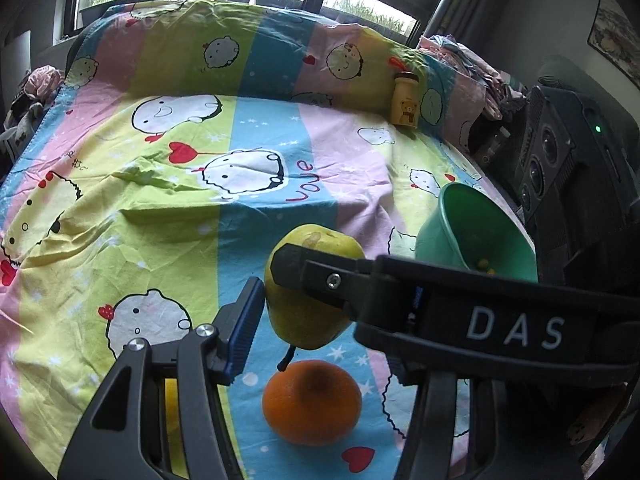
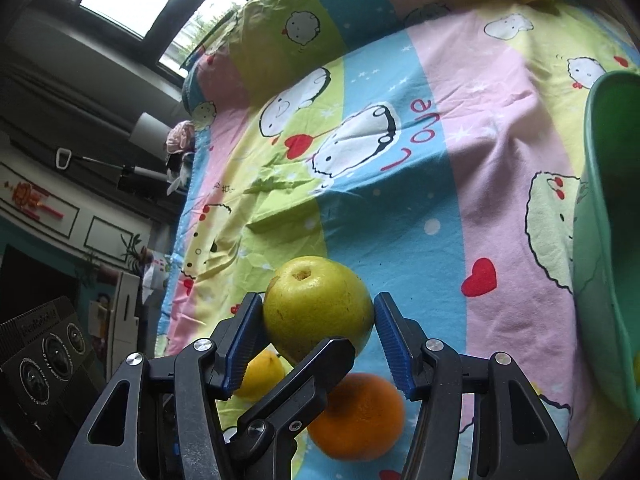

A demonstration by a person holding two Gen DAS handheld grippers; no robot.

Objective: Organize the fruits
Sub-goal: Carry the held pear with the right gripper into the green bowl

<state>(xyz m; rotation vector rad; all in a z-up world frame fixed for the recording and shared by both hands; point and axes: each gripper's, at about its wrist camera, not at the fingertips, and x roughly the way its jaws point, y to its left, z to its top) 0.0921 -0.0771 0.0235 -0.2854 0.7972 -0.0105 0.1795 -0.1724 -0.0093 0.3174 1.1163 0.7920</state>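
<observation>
Right now the pear (image 2: 318, 306) sits between the blue pads of the right gripper (image 2: 318, 320), both pads touching its flanks, so it reads as gripped, stem end pointing back down toward the orange (image 2: 358, 416) and calyx end forward. Pear looks lifted off the bedsheet (image 2: 400, 208); contact underneath isn't visible. The left gripper (image 1: 308, 292) crosses over from the other side: one finger lies across the top of the pear, its other pad (image 1: 244, 328) just beside the fruit, so it's either clamped on the pear too or only touching it, can't tell. Green bowl (image 1: 472, 236) stands tilted near the right edge of the bed, mouth toward the grippers, to the right of and beyond the pear, small yellowish bits inside. My read: next move is carrying the pear rightward into that bowl; right hand is nearer. Left finger over the pear is what's in the way. Lemon (image 2: 260, 376) and orange lie close under the grippers. Yellow bear bottle (image 1: 406, 100) stands far off by the pillow.
</observation>
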